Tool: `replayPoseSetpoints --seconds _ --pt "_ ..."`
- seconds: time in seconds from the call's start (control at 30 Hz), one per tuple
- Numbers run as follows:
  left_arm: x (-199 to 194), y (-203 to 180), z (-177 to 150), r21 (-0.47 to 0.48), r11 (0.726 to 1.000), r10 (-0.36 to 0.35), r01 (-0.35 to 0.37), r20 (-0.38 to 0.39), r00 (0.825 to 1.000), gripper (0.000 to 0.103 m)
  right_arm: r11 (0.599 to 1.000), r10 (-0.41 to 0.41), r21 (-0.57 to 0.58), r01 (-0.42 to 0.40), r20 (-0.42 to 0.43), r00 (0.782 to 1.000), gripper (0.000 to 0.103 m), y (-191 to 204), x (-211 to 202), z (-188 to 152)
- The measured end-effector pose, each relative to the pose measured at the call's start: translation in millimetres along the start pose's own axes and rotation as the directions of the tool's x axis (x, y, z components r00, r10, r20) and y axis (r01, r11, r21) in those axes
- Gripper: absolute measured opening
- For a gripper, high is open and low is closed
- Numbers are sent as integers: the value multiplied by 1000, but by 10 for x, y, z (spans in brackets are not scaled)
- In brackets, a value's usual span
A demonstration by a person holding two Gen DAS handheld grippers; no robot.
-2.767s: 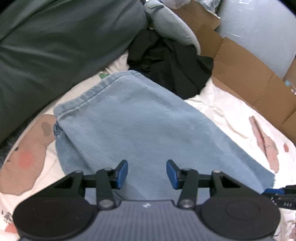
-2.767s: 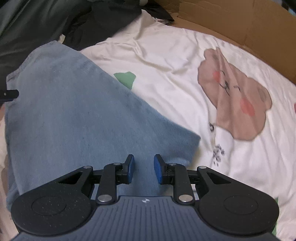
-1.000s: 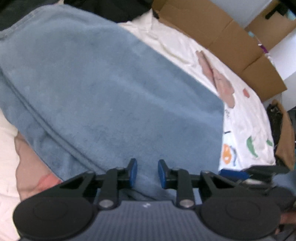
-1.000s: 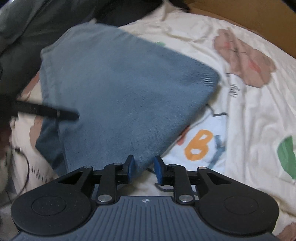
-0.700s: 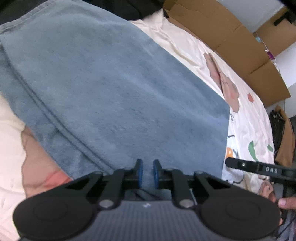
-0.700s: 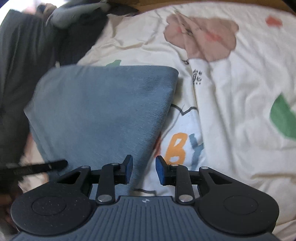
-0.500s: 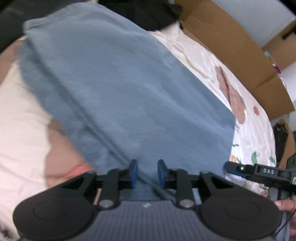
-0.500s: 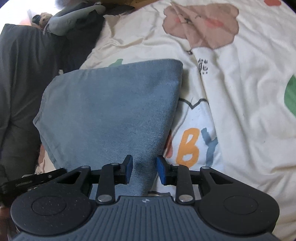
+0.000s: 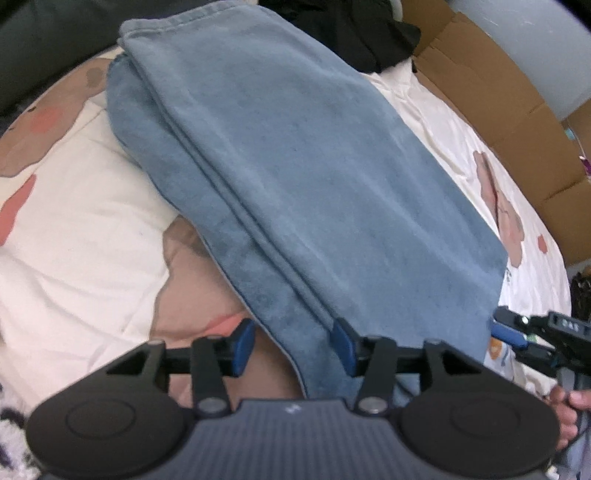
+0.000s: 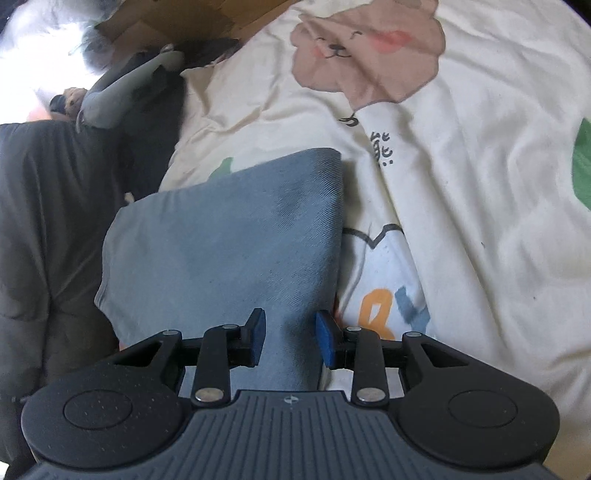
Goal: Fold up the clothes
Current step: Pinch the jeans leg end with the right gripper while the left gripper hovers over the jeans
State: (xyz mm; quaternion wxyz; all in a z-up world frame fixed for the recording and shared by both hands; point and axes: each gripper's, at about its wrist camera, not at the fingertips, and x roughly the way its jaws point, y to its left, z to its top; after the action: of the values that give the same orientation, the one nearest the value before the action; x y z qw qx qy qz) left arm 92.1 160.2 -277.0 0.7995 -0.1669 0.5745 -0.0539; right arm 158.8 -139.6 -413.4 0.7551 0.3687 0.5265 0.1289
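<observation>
A blue garment, folded into a long strip of several layers, lies on the cream bed sheet. My left gripper hovers over its near end. Its jaws are opening, with the layered left edge between the pads but not pressed. My right gripper stands open low over the garment, near its right-hand edge. Cloth shows in the gap, and I see no pinch. In the left wrist view the right gripper sits at the garment's near right corner.
A black clothes pile and cardboard lie beyond the garment. A dark grey quilt borders the bed on the left. The sheet has bear prints. A hand holds the right gripper.
The left jaws narrowed over the garment's near end, then spread apart, and the gripper shifted toward the layered left edge. The right gripper rolled and sank closer to the garment's corner.
</observation>
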Motion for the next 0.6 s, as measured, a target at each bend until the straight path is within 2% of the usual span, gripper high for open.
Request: replayPoseSetpoints --seconds 0.3,0.4,0.6 --pt "58 63 48 -9 1000 14 -14 -25 1000 51 999 -3 41 2 14 1000 33 -97 3 63" --pt "89 37 34 1 1000 16 -16 -31 999 51 999 -31 43 30 28 999 35 -128 23 104" --pt "81 57 62 -1 1000 23 -23 -26 999 51 999 -8 43 7 21 1000 35 -148 177 197"
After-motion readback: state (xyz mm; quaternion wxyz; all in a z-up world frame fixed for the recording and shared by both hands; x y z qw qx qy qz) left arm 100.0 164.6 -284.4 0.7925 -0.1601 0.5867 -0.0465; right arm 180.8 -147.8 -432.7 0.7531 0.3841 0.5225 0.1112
